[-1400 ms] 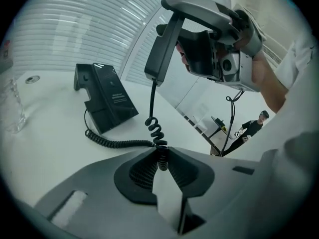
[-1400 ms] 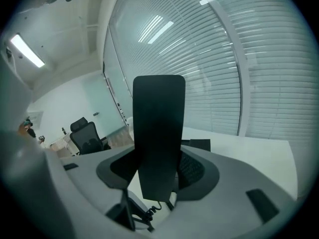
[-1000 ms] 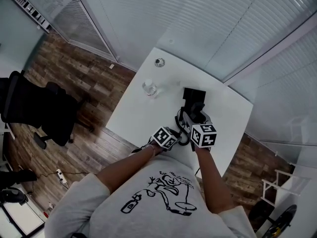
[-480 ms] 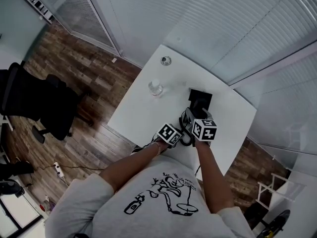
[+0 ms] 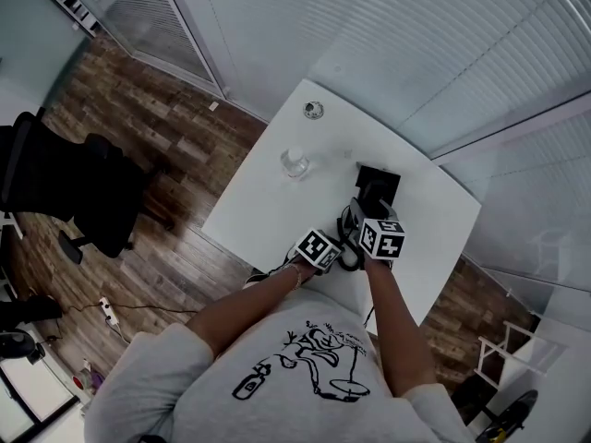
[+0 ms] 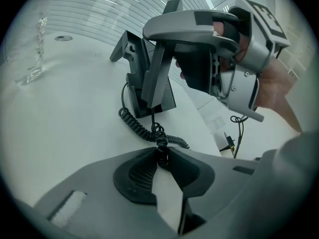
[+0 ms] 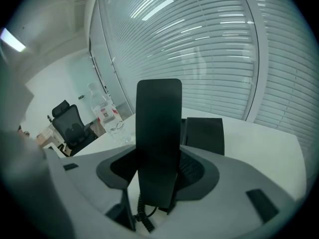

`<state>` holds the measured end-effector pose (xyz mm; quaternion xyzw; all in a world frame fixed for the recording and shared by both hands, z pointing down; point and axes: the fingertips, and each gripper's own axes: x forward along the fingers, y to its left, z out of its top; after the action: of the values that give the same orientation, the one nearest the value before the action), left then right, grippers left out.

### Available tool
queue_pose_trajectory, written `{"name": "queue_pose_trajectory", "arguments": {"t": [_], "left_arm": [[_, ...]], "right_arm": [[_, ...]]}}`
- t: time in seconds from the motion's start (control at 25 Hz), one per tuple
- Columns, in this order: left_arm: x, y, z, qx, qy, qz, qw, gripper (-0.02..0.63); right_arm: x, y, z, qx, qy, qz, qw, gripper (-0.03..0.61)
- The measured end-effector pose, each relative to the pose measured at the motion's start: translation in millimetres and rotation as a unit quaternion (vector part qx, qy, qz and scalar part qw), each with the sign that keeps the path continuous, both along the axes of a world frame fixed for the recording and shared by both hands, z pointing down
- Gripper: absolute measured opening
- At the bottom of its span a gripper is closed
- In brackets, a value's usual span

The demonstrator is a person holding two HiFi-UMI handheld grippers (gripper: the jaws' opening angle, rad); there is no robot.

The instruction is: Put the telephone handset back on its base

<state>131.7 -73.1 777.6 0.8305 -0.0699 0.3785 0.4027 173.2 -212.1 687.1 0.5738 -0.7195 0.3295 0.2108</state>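
Observation:
The black telephone handset [image 7: 158,133] stands upright between my right gripper's [image 7: 157,171] jaws, which are shut on its lower half. The black phone base [image 7: 203,133] sits on the white table [image 5: 268,201] just behind it. In the left gripper view the handset [image 6: 155,78] hangs in front of the base [image 6: 130,54], low over its foot. The coiled cord [image 6: 144,129] runs from the base to my left gripper [image 6: 162,158], whose nearly closed jaws pinch it. In the head view both grippers sit close together just in front of the base [image 5: 377,185].
A clear plastic bottle [image 5: 295,162] stands left of the base, and a small round fitting [image 5: 313,110] lies near the table's far corner. A black office chair [image 5: 69,197] stands on the wooden floor at left. Window blinds [image 7: 199,49] run behind the table.
My right gripper has carried the handset a little closer to the base. The left gripper keeps its hold on the cord beside it.

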Motion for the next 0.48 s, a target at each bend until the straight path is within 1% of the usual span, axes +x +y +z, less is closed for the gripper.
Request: {"name": "queue_pose_trajectory", "arguments": {"t": [0.12,0.2,0.28,0.32,0.4,0.48], "left_arm": [[-5.1,-3.8,-1.7,0.013,-0.004,-0.006,0.9999,0.071],[-12.4,-8.4,-6.3,0.031,-0.007,-0.022,0.9993,0.099],[-17.8,-16.7,-14.3,0.06,-0.005,-0.043,0.9973,0.156],[-18.3,-22.2,-18.1,0.076,-0.004,-0.055,0.9956,0.172],[-15.5,-35.8,-21.9,0.108,-0.005,-0.075,0.9913,0.194],[-10.2,-50.2,-21.4,0.136,-0.012,-0.09,0.9865,0.199]], "right_arm": [[1.0,-0.5,3.6,0.0,-0.002,0.009,1.0,0.209],[1.6,0.7,4.8,0.001,-0.003,0.017,1.0,0.209],[1.9,1.3,4.9,0.002,-0.001,0.022,1.0,0.209],[2.0,1.1,4.5,0.003,0.001,0.023,1.0,0.209],[2.4,0.1,4.0,0.006,0.002,0.027,1.0,0.209],[3.2,-0.7,4.4,0.008,0.003,0.031,0.999,0.209]]}}
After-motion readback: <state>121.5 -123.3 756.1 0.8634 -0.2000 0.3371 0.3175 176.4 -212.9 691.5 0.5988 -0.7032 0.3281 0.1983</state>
